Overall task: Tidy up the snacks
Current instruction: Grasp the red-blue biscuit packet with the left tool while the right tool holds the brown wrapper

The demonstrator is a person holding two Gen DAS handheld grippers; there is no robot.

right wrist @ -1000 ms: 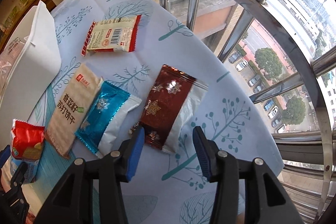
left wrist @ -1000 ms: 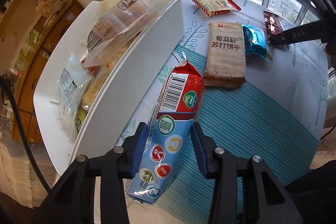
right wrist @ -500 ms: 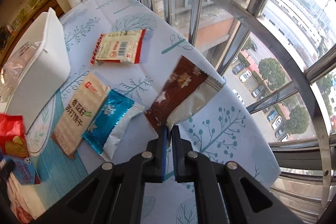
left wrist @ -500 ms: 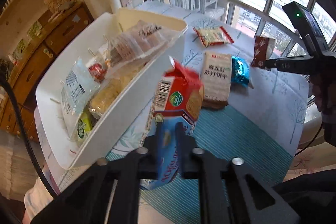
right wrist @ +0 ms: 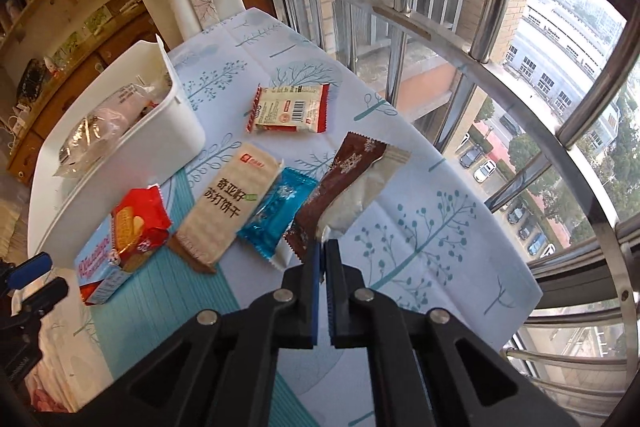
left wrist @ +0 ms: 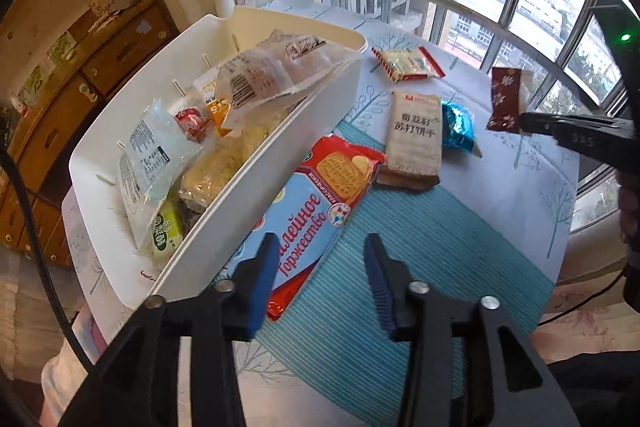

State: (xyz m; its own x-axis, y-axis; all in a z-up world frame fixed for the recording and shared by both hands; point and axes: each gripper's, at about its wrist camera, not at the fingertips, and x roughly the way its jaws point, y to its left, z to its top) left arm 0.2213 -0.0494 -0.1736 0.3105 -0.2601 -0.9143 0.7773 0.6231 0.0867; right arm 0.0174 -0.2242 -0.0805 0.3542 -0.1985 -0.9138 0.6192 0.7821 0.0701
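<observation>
The right gripper (right wrist: 323,259) pinches the brown snack (right wrist: 344,187) by its near edge, above the table. Carry it left to the white bin (left wrist: 280,163) (grip tight). The left gripper (left wrist: 320,279) is opening, with nothing between its jaws.

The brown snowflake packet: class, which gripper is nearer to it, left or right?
Right. The right gripper is shut on the brown snowflake packet's bottom corner; the left gripper, jaws opening, hangs over the blue biscuit pack beside the white bin.
</observation>
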